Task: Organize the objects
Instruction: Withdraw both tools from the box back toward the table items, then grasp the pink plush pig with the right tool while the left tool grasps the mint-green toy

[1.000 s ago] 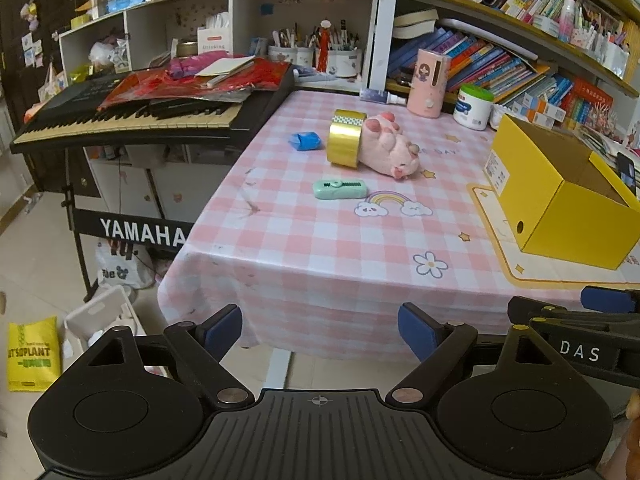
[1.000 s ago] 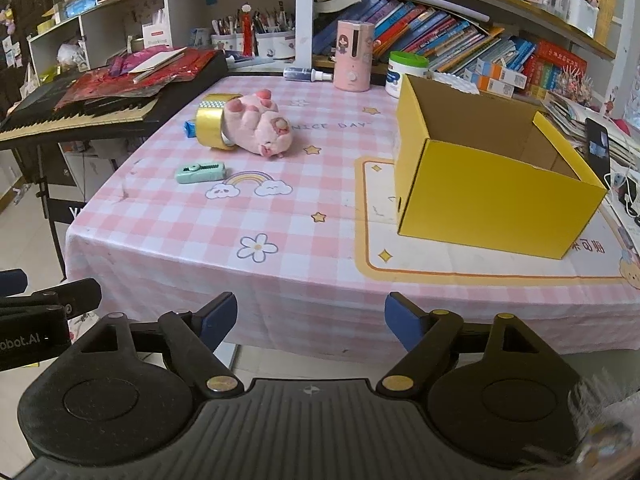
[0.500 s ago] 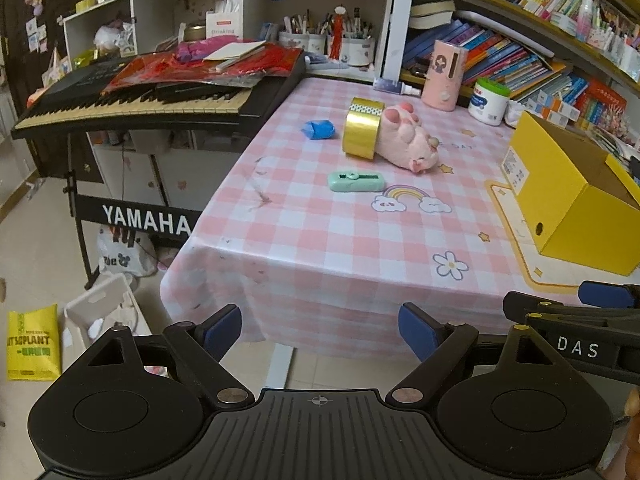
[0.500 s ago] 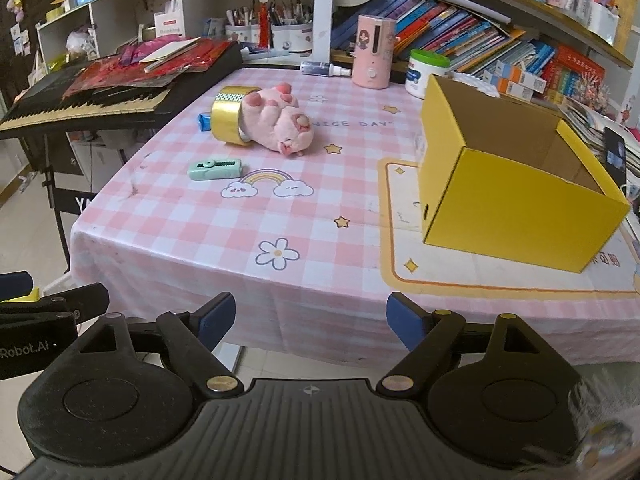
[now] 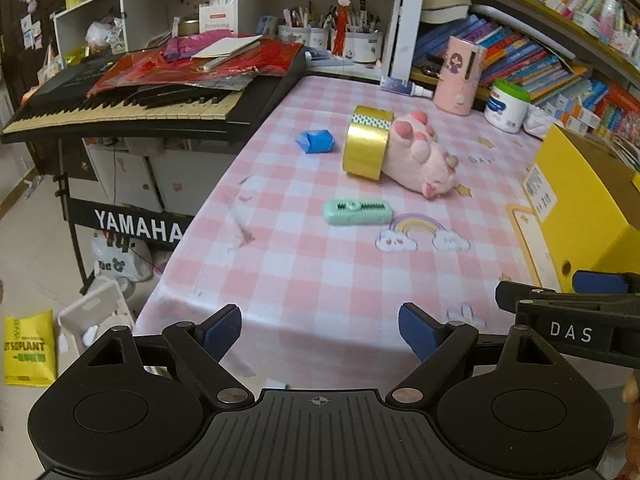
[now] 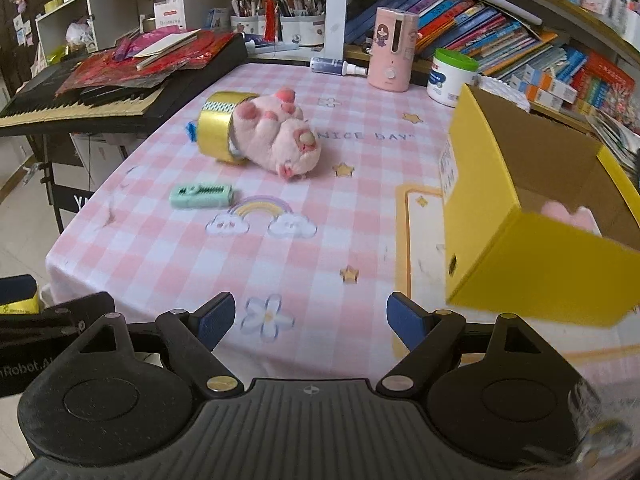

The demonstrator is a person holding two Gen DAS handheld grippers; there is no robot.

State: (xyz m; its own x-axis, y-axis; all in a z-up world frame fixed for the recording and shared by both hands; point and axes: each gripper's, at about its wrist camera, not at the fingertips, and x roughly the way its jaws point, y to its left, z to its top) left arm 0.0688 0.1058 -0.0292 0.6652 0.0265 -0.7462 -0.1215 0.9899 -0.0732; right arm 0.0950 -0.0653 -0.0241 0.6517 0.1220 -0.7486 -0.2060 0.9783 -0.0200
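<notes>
A pink plush pig (image 5: 420, 160) (image 6: 276, 136) lies on its back on the pink checked tablecloth (image 5: 312, 264), touching a roll of gold tape (image 5: 366, 142) (image 6: 220, 124) that stands on edge. A mint-green correction-tape case (image 5: 357, 212) (image 6: 201, 195) lies in front of them, and a small blue object (image 5: 316, 141) lies to the left. An open yellow box (image 6: 532, 216) (image 5: 584, 196) stands at the right with something pink inside. My left gripper (image 5: 320, 330) and right gripper (image 6: 310, 316) are both open and empty, over the table's near edge.
A Yamaha keyboard (image 5: 120, 108) piled with red papers stands left of the table. A pink dispenser (image 6: 392, 48), a white jar with a green lid (image 6: 452, 76), pen cups and bookshelves line the back. The floor at the left holds a white crate (image 5: 96, 316) and a yellow bag (image 5: 28, 348).
Both grippers have moved forward toward the table; the objects appear larger and nearer. The right view now looks into the yellow box. Both grippers stay open.
</notes>
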